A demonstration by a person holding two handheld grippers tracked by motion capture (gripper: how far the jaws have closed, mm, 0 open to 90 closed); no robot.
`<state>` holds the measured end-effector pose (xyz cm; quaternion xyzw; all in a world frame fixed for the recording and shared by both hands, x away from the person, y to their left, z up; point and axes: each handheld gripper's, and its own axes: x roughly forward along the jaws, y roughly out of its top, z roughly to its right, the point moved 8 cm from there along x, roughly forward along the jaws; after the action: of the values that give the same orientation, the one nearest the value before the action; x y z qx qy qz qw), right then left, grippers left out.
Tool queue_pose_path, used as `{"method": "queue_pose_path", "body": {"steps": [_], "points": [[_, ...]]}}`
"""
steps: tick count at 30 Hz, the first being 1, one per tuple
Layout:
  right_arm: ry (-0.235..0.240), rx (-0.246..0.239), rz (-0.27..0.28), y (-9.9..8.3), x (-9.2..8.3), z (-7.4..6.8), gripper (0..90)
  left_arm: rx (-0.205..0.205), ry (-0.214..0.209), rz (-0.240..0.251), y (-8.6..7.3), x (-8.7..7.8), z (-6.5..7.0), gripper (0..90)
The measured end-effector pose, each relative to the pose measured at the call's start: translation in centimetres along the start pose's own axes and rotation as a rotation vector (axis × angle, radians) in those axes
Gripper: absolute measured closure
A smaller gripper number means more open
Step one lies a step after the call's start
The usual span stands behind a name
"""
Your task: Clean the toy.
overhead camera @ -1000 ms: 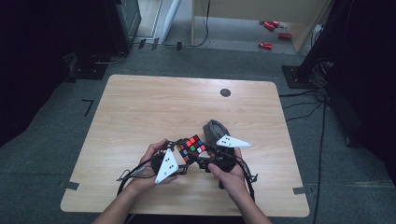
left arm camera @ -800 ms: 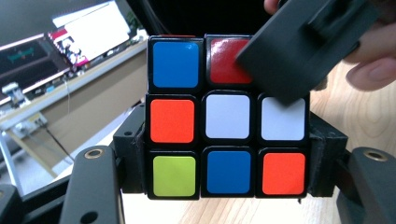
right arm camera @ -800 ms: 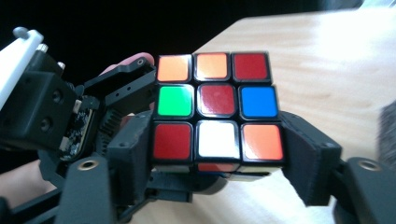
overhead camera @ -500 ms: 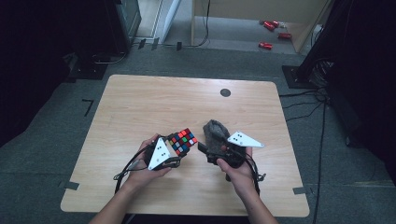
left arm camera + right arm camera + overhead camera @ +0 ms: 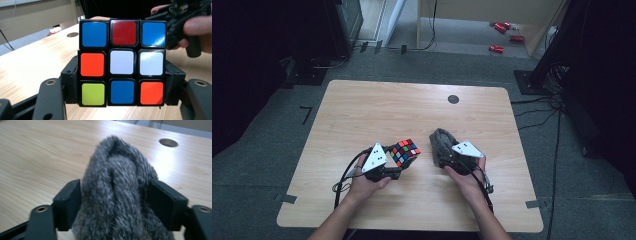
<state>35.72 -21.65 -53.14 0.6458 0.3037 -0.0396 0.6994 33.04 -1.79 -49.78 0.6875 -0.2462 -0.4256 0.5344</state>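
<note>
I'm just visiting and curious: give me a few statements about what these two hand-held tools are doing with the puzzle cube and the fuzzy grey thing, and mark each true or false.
1. The left tool is clamped on the puzzle cube. True.
2. The middle square of the cube face toward the left tool's camera is green. False: it is white; the green square sits at the bottom left.
3. The right tool has the grey fuzzy cloth between its jaws. True.
4. The cloth and the cube are pressed together. False: in the high view a strip of bare table shows between them.
5. The round hole in the table lies on the far side from the person. True.
</note>
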Motion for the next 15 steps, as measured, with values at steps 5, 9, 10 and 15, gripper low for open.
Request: {"method": "queue_pose_path", "body": {"steps": [5, 9, 10, 15], "points": [[-0.053, -0.028, -0.058, -0.9, 0.6, 0.0, 36.4, 0.002, -0.036, 0.002, 0.0, 0.1, 0.4, 34.3], [-0.080, -0.045, -0.069, -1.2, 0.6, 0.3, 48.9, -0.017, -0.036, 0.000, 0.0, 0.1, 0.3, 34.3], [-0.078, -0.053, -0.066, -1.2, 0.6, 0.3, 52.9, -0.025, -0.031, -0.002, -0.1, 0.1, 0.1, 34.3], [-0.026, -0.042, -0.054, -0.9, 0.1, 0.3, 67.5, -0.045, -0.027, -0.002, -0.1, 0.0, -0.3, 34.4]]}}
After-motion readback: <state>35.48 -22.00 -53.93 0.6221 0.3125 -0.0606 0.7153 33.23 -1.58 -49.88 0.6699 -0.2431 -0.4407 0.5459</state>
